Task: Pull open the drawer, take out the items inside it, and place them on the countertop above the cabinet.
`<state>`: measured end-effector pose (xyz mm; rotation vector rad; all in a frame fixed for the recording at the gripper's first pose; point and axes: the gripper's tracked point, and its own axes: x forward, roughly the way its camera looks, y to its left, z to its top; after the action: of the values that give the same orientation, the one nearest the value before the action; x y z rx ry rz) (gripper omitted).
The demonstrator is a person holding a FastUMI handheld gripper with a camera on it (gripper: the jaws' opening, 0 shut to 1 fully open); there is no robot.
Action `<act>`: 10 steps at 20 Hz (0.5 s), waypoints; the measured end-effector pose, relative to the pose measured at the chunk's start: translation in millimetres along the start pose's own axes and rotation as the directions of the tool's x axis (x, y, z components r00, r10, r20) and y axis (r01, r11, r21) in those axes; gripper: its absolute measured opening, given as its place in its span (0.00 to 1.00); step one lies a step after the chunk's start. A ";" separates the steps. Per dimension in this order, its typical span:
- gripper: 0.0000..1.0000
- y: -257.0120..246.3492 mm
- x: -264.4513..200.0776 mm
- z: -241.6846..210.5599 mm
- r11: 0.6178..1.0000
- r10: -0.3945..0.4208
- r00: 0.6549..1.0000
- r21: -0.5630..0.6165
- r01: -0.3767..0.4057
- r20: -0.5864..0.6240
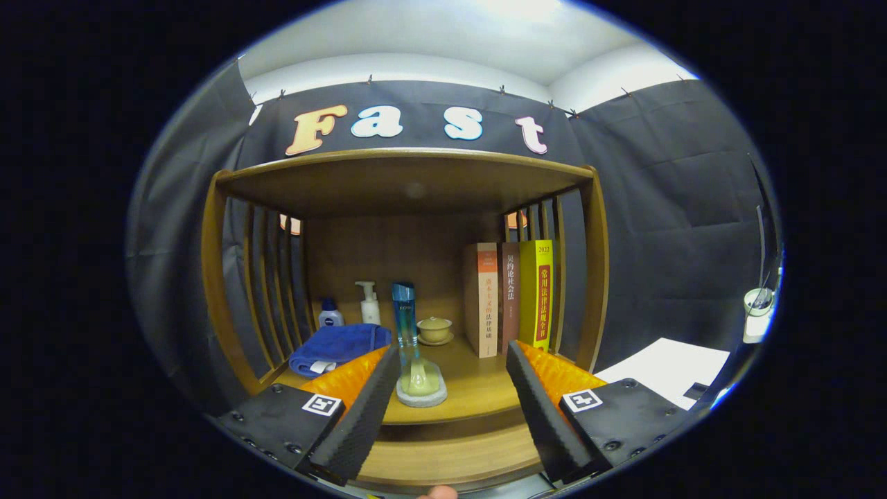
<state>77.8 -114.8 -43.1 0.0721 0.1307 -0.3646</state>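
My gripper (450, 388) is open, its two fingers spread wide with nothing between them. Just ahead of them lies the wooden countertop (478, 395) of the cabinet, under a wooden shelf hutch. Near the left finger, a tall blue bottle (404, 315) stands on the countertop. In front of it sits a pale soap-like piece on a small grey dish (421, 388). Below the countertop edge a lower wooden surface (450, 457) shows; I cannot tell if it is the drawer's front.
On the countertop beyond the fingers: a folded blue towel (336, 346), a small blue-capped bottle (330, 314), a white pump bottle (368, 303), a lidded tea bowl (434, 330) and three upright books (509, 296). A white surface (665, 371) lies to the right. A fingertip (438, 493) shows below.
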 end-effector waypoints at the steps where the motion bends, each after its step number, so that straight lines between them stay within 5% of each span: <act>1: 1.00 0.7 -6.1 -5.1 1.000 0.009 1.000 0.001 -0.009 0.005; 10: 1.00 15.0 -50.4 -74.9 0.996 0.078 0.997 -0.044 -0.079 -0.013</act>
<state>27.9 -76.2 -109.4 0.0350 0.1465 -0.2828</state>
